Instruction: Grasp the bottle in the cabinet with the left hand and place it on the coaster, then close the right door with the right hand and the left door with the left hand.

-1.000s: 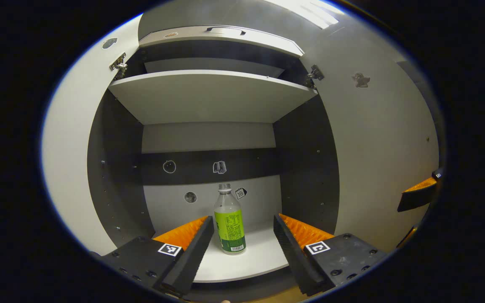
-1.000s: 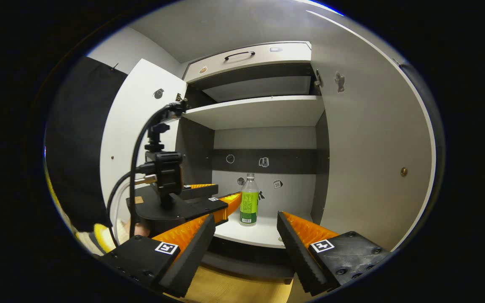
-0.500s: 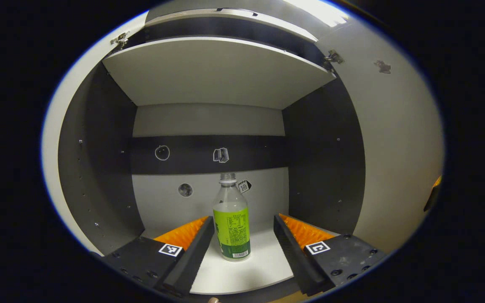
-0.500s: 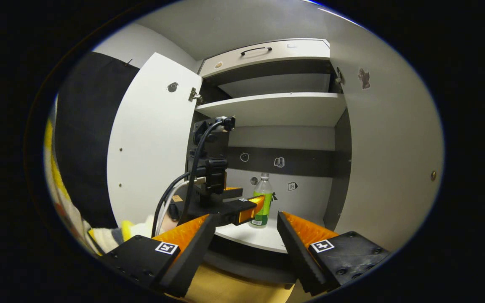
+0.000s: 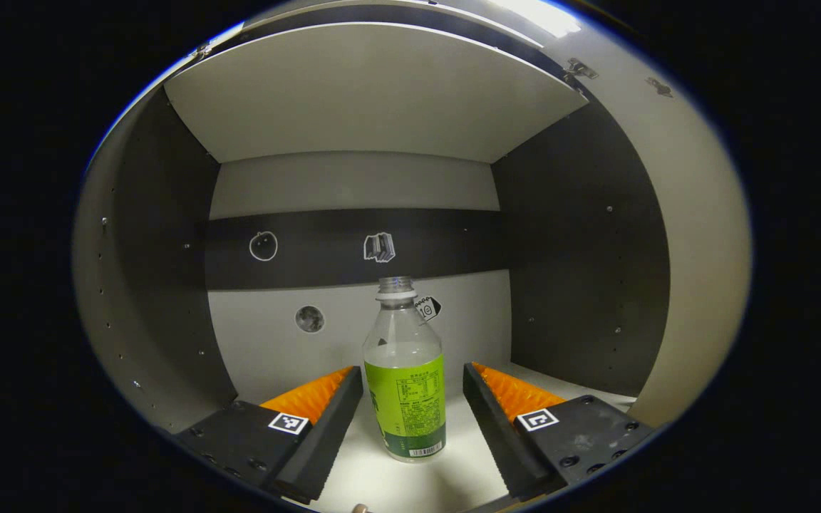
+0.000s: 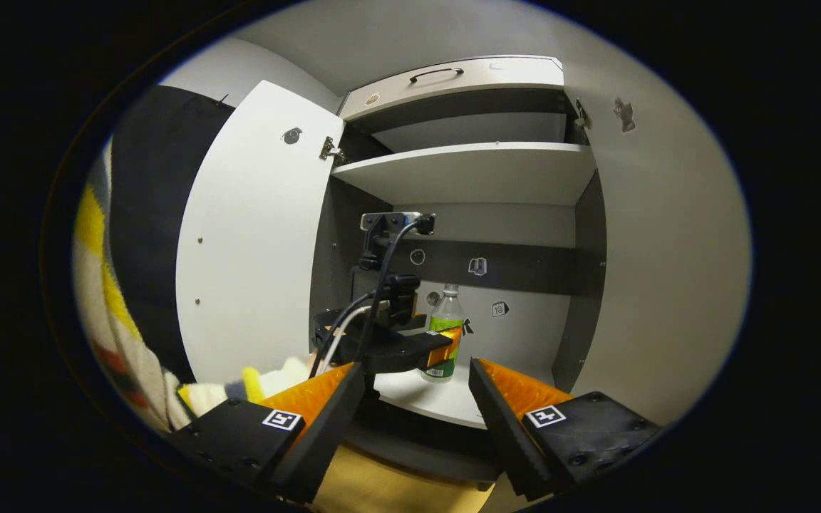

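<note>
- The left hand-held gripper [image 5: 410,399] is inside the cabinet with its jaws spread wide, one on each side of the bottle [image 5: 405,377]; neither finger touches it and it has hold of nothing.
- The bottle stands upright on the cabinet's lower shelf [image 5: 467,477], near the front edge, under the upper shelf [image 5: 368,92].
- What could go wrong, as I judge it: the bottle sits a little closer to the left finger than the right, so closing from here may push it sideways before both fingers bite, and a tall narrow bottle could tip over.
- Closing too high, on the tapering shoulder, might let it slide out; the labelled body looks the safer place.
- Lifting out carelessly could knock the neck against the upper shelf or a side wall.
- The bottle is clear plastic, with a green label round its lower body, a pale upper part and an uncapped-looking threaded neck; whether it holds liquid I cannot tell.
- The right hand-held gripper [image 6: 414,399] hangs outside the cabinet, wide open and empty, in front of the open right door [image 6: 667,235]; the left door [image 6: 254,242] also stands open.
</note>
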Available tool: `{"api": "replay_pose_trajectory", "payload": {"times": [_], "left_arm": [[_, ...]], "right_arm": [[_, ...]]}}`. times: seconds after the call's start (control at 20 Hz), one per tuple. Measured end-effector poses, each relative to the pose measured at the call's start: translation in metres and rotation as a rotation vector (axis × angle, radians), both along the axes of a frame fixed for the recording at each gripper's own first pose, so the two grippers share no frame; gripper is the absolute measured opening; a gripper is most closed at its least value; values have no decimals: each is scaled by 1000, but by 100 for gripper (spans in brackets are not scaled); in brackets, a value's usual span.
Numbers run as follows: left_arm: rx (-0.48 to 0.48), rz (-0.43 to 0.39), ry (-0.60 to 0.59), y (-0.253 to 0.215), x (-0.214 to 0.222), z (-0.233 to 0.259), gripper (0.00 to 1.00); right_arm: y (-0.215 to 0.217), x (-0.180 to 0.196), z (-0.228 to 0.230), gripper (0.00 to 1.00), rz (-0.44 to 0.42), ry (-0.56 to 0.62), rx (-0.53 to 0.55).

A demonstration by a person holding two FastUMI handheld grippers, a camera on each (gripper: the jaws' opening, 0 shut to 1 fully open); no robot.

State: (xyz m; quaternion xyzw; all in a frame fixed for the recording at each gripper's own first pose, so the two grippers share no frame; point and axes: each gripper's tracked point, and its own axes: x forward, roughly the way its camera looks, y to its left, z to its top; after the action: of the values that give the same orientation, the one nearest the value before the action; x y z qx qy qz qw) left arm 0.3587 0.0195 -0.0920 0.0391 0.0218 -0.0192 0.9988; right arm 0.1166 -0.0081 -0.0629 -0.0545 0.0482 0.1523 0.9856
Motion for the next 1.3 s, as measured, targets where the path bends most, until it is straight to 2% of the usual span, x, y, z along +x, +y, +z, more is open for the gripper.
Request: {"api": "replay_pose_trajectory", "payload": {"times": [0.05,0.25,0.5,0.55,0.6,0.7,0.95,1.1,1.3], "left_arm": [[-3,0,1,0,5,-2,93],[-38,-6,11,4,24,-11,91],[-20,-11,1,5,41,-10,90],[-21,-14,2,4,43,-10,89],[-25,-20,1,3,44,-10,82],[-21,-26,8,1,43,-11,78],[-13,-28,-19,2,15,11,77],[-19,-37,-67,5,-18,30,77],[-40,-46,-73,8,-64,44,77]], "right_arm": [[1,1,-2,98,4,7,0],[1,4,-13,98,11,40,-8],[-6,8,-20,98,-14,65,10],[-7,8,-20,98,-16,68,16],[-6,8,-20,98,-16,75,27],[-7,7,-20,98,-26,83,32],[-6,0,-6,98,-50,52,54],[0,-10,-6,98,-60,45,48],[8,-27,3,98,-76,15,38]]}}
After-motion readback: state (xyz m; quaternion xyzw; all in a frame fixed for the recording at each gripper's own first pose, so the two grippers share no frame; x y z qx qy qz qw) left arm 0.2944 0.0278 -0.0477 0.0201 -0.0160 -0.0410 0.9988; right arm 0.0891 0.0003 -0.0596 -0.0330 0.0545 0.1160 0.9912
